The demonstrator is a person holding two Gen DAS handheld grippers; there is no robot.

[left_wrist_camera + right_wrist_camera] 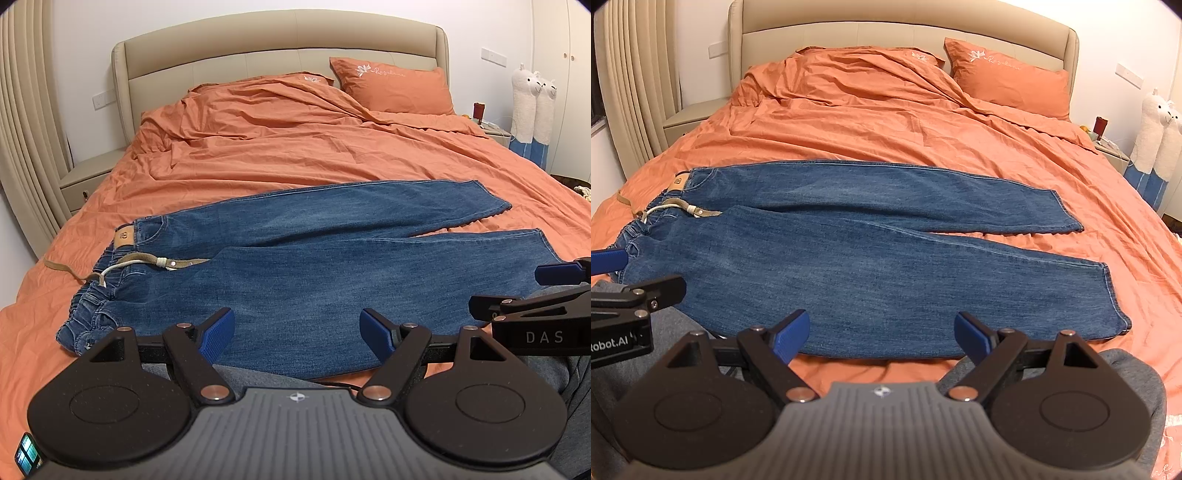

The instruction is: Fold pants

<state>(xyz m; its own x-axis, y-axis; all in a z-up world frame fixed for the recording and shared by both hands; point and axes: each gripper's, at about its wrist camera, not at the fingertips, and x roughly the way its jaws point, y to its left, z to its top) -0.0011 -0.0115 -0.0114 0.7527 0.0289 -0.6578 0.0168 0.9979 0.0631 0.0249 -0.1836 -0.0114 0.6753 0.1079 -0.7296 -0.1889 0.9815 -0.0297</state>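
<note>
At the bottom of each wrist view, the left gripper [297,330] and right gripper [881,334] hang spread and empty above the near edge of the blue denim pants [314,266], which lie flat across the orange bedsheet [295,155], waistband at left. Best pinch waistband and hem of the near leg together, lifting evenly toward the far leg.

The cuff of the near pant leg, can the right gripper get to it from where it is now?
Probably yes. The right gripper is open and holds nothing, and the near leg's cuff lies flat on the orange bedding, ahead and to its right, with nothing on top of it or between them.
</note>
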